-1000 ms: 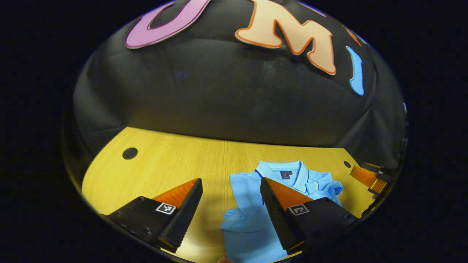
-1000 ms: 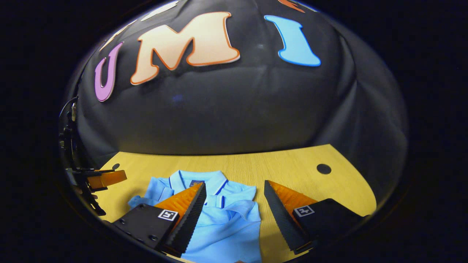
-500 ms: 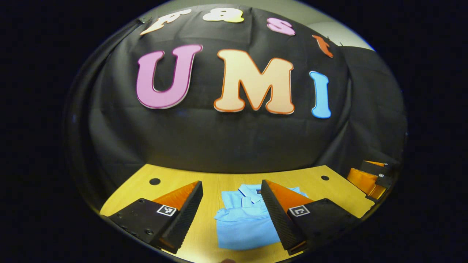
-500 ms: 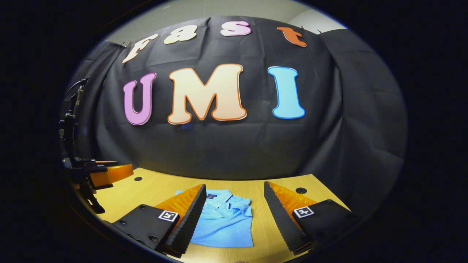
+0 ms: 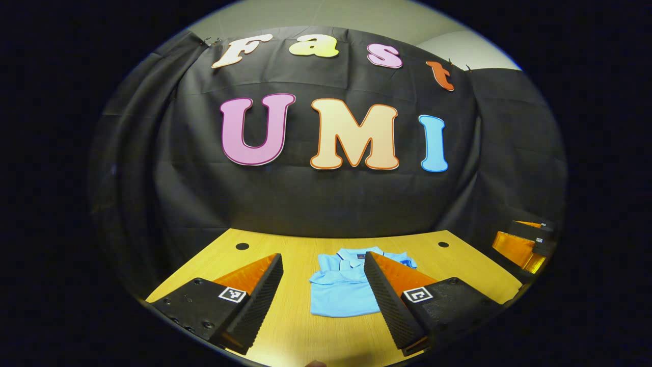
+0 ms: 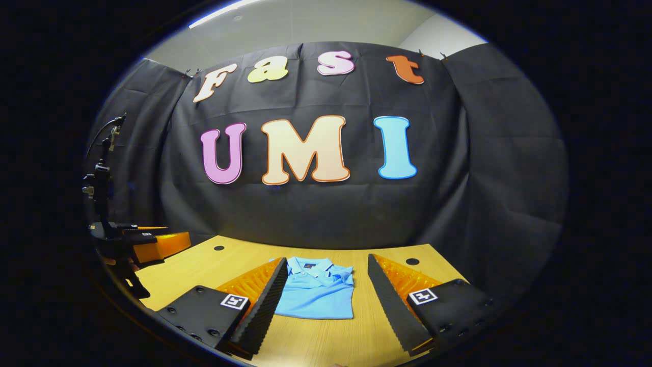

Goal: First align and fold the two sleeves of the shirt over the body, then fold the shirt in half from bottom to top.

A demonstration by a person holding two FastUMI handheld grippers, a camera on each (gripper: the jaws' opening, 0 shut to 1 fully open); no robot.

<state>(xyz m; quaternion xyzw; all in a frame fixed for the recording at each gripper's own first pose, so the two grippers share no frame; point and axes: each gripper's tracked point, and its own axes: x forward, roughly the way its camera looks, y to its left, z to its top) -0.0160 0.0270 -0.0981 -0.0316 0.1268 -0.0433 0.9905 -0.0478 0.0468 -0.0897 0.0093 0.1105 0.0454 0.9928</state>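
A light blue polo shirt point(image 5: 338, 293) lies folded into a compact rectangle on the wooden table point(image 5: 290, 255), collar toward the far wall. In the left gripper view my left gripper point(image 5: 322, 300) is open, held back from the shirt's near edge with nothing between its fingers. The same shirt point(image 6: 316, 293) appears in the right gripper view beyond my right gripper point(image 6: 326, 303), which is also open and holds nothing. The right gripper point(image 5: 519, 244) also shows at the far right of the left gripper view. The left gripper point(image 6: 153, 243) shows at the left of the right gripper view.
Small round holes point(image 5: 242, 246) point(image 5: 443, 244) mark the table's far corners. The booth's black cloth wall point(image 5: 326, 204) hangs right behind the table. A dark stand with a cable point(image 6: 102, 178) rises at the left of the right gripper view.
Both grippers have pulled back and up from the shirt, which now looks smaller and farther away. Both stayed open. The shirt lies still in its folded shape.
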